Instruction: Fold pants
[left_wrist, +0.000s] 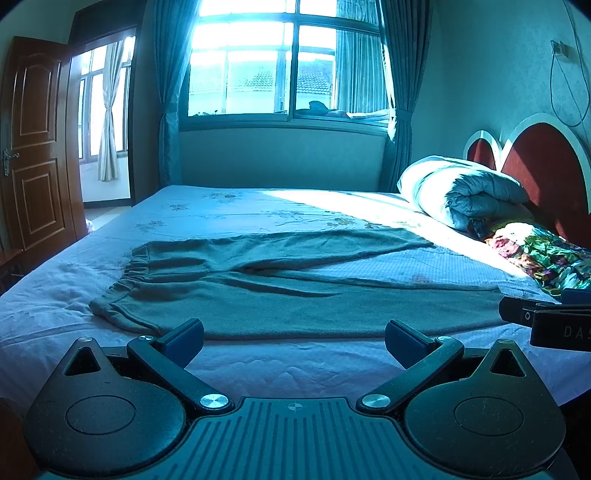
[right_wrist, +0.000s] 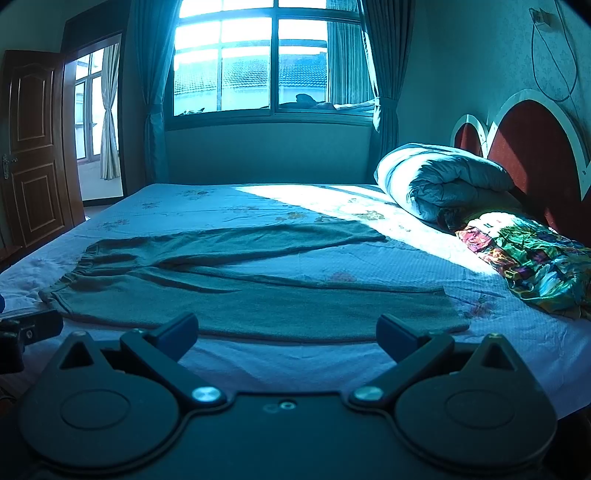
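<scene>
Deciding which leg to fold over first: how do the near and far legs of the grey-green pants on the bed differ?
The near leg lies closest to both open grippers, fully in shade. The far leg angles away from it, leaving a wedge of bedsheet between, and its cuff touches the sunlit patch. Both lie flat, joined at the elastic waistband.

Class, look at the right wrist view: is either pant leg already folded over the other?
No. The pants lie flat on the bed with both legs spread apart in a V, bedsheet showing between them.
</scene>
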